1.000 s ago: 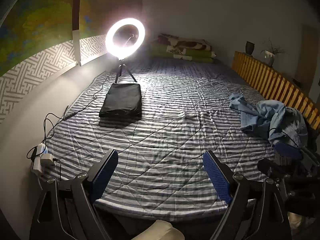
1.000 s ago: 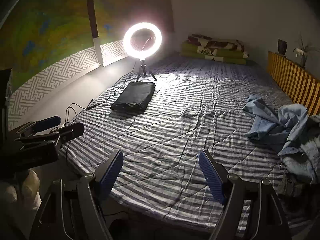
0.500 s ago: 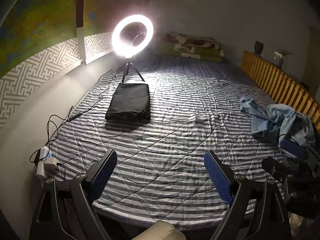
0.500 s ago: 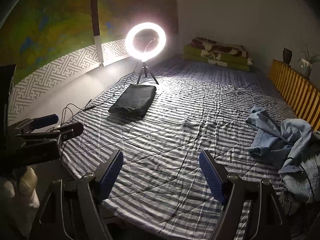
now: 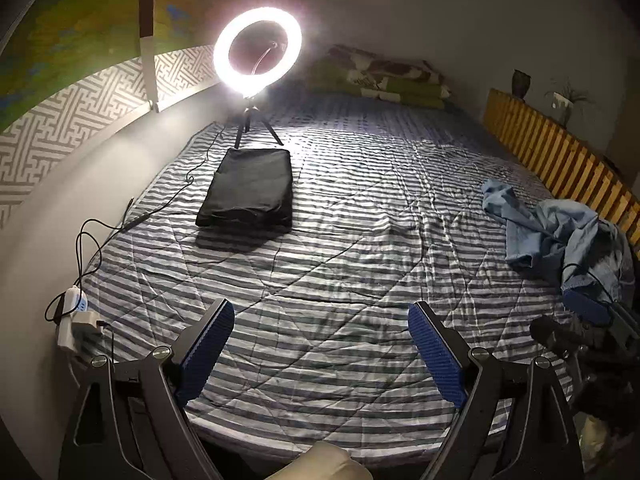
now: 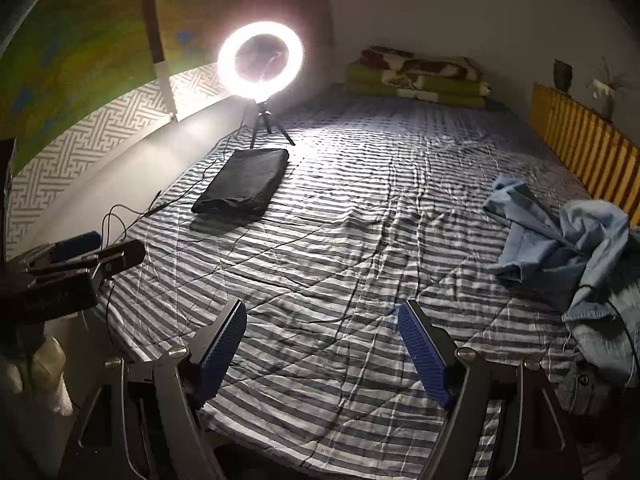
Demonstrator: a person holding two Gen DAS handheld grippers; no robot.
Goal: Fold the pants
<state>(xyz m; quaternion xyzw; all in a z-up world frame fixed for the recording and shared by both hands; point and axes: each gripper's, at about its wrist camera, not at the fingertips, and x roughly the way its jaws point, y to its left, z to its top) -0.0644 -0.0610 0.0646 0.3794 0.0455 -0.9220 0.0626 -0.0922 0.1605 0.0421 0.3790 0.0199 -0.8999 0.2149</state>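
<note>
A crumpled heap of light blue denim pants (image 5: 560, 232) (image 6: 568, 248) lies on the right side of the striped bed. A pair of black pants, folded into a flat rectangle (image 5: 250, 188) (image 6: 244, 186), rests at the far left in front of the ring light. My left gripper (image 5: 320, 348) is open over the bed's near edge, nothing between its blue pads. My right gripper (image 6: 322, 344) is open too, also empty, left of the denim heap. Each gripper shows at the side of the other's view: the right gripper (image 5: 576, 320) and the left gripper (image 6: 88, 252).
A lit ring light on a small tripod (image 5: 258, 52) (image 6: 260, 60) stands at the far left with cables trailing across the striped bedspread (image 5: 360, 208). A power strip (image 5: 74, 320) sits at the left edge. Folded blankets (image 6: 416, 76) lie at the head; a wooden slat rail (image 5: 560, 156) runs along the right.
Both grippers have moved forward over the bed and sunk slightly; the black folded pants and denim heap appear closer. Both jaws stay open as before.
</note>
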